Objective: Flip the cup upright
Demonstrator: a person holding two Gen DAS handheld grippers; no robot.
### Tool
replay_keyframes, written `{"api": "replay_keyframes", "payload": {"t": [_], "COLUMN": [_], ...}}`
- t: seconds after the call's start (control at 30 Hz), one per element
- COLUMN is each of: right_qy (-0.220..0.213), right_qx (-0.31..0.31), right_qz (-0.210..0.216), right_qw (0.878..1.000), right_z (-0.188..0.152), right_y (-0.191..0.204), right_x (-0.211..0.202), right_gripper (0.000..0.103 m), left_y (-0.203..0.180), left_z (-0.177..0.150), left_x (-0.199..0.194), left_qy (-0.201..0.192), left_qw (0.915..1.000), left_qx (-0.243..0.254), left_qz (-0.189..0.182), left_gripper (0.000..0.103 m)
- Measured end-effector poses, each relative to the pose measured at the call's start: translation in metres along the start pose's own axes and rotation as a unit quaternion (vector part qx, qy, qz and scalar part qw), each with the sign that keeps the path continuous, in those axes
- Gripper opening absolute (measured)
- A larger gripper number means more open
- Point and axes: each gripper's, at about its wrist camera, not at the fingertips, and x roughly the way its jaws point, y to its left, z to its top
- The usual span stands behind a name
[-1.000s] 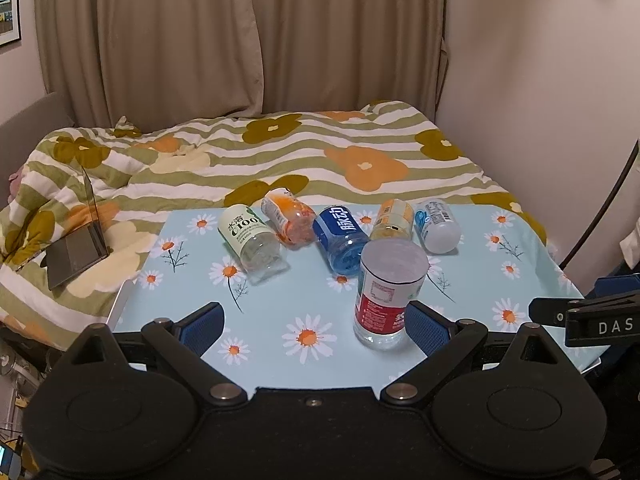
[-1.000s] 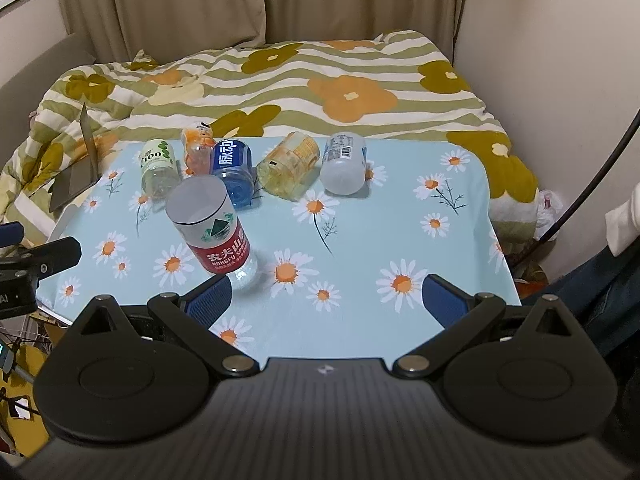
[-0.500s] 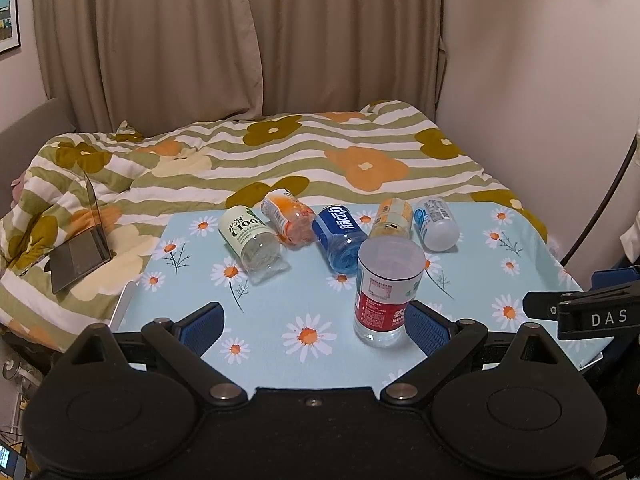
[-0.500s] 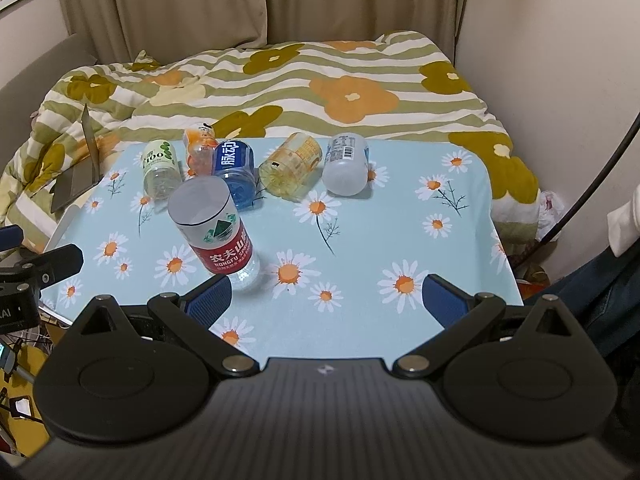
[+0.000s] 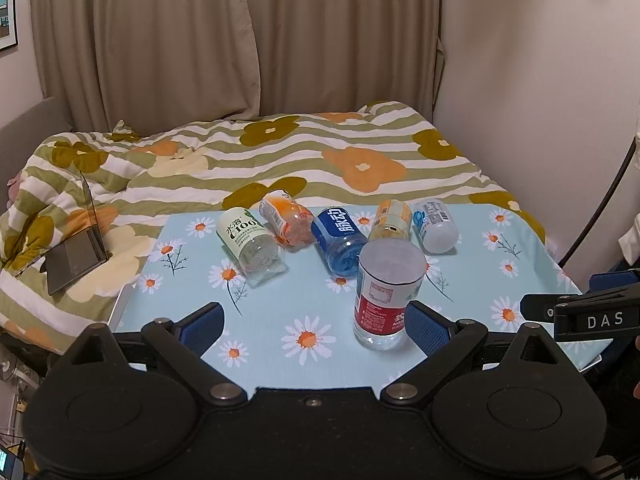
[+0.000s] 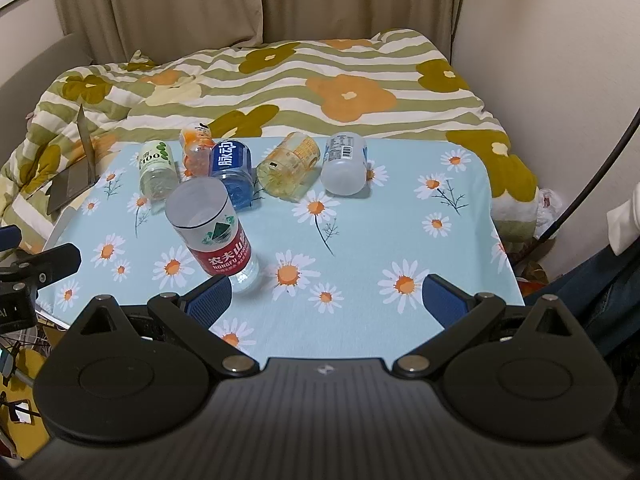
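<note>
On the daisy-print table (image 5: 280,320), left wrist view: one cup with a red label (image 5: 386,300) stands upright near the front edge, just beside my left gripper's (image 5: 312,326) right finger, apparently not touching. The left gripper is spread wide and holds nothing. Behind the standing cup, five cups lie on their sides in a row: green-lettered (image 5: 246,242), orange (image 5: 286,220), blue (image 5: 340,240), yellow (image 5: 390,220), white (image 5: 434,228). The blue and yellow ones sit close behind the upright one. A laptop (image 5: 76,248) rests half-open on the bed (image 5: 320,152) to the left. My other gripper's body shows at the right edge.

On the same table, right wrist view: my right gripper (image 6: 326,296) is also spread wide and empty, over bare cloth. The red-label cup (image 6: 212,236) stands just off its left finger. The lying row reads green-lettered (image 6: 156,168), orange (image 6: 196,152), blue (image 6: 232,172), yellow (image 6: 288,166), white (image 6: 344,160).

Status, as I judge it: one cup done, five left. The white and yellow cups look easiest to reach for the right gripper; the upright cup partly blocks the blue one.
</note>
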Motion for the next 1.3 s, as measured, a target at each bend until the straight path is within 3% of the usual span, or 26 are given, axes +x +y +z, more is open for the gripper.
{"api": "replay_keyframes", "payload": {"t": [1.03,1.3], "right_qy": [0.0,-0.01], "right_qx": [-0.001,-0.012], "right_qz": [0.0,0.01], "right_qw": [1.0,1.0], "right_z": [0.002,0.001], "right_y": [0.002,0.0], "right_x": [0.0,0.001], "right_gripper": [0.103,0.103], "left_y": [0.008,0.013], "left_z": [0.004,0.006], "left_x": [0.006,0.005], "left_qy": [-0.008,-0.017], "left_qw": [0.9999,0.9996], "left_qx": [-0.007,-0.009], "left_qz": [0.003,0.02], "left_gripper": [0.099,0.099]}}
